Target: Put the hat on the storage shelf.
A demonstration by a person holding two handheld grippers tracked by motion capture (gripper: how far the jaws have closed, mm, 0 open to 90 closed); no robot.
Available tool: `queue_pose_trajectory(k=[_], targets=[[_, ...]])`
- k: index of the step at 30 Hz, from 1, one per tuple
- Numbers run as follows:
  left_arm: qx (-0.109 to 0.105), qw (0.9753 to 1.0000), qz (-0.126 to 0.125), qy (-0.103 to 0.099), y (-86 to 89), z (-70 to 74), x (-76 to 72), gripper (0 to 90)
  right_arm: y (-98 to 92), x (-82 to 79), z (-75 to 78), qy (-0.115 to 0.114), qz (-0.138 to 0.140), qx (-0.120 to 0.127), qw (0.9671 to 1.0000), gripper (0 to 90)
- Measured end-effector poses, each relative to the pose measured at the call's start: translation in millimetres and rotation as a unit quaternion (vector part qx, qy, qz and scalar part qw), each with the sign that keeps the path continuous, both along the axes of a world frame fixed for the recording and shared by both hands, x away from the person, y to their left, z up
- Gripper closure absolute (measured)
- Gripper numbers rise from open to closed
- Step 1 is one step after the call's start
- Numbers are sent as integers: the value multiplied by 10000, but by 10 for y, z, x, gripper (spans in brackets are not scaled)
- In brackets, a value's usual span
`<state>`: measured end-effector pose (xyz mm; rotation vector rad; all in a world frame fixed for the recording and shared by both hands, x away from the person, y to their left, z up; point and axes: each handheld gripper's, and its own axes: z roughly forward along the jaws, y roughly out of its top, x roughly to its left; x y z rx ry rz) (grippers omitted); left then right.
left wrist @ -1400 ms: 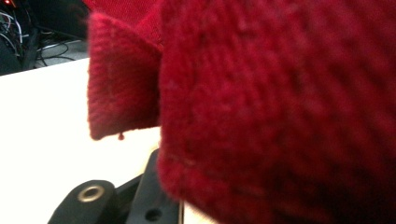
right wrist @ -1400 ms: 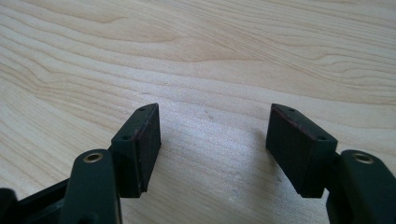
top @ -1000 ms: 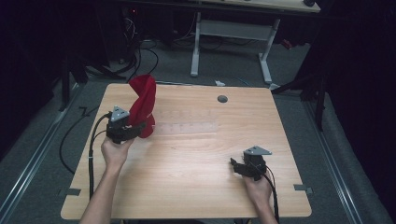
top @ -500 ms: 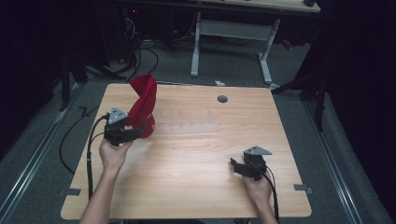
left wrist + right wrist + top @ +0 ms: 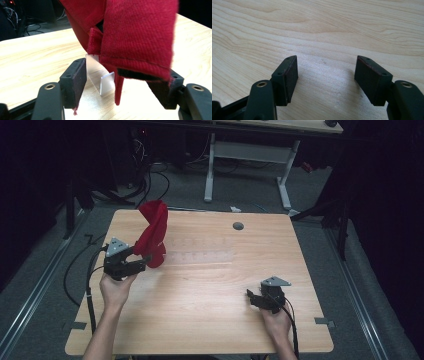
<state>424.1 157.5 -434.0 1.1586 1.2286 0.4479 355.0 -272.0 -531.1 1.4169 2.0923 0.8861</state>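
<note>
A red cloth stands draped over a clear upright stand at the far left of the wooden worktop. The left hand-held gripper sits just beside its near side, jaws spread apart around the hanging hem; whether they touch the fabric is hard to judge. The right hand-held gripper rests low at the near right, well apart from the cloth, jaws spread over bare wood.

Your red cloth is a deep, even crimson with a fine woven texture. The counter is pale wood with wavy grain and one small grey disc. Both your left hand-held gripper and right hand-held gripper are black, each with a grey plate on top.
</note>
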Motion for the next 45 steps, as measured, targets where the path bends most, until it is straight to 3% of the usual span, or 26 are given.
queue_pose_trajectory(k=[12, 20, 33, 45], targets=[[103, 9999, 102, 60, 98, 74, -135, 337, 1, -2, 0, 9, -12, 13, 10000, 357], [19, 10000, 41, 28, 127, 107, -245, 338, 1, -2, 0, 10, -11, 13, 10000, 357], [-14, 9996, 164, -210, 139, 87, -415, 359, 1, -2, 1, 9, -12, 9, 10000, 357], [-93, 9998, 100, -125, 111, -14, -511, 367, 2, -2, 0, 9, -14, 11, 10000, 357]])
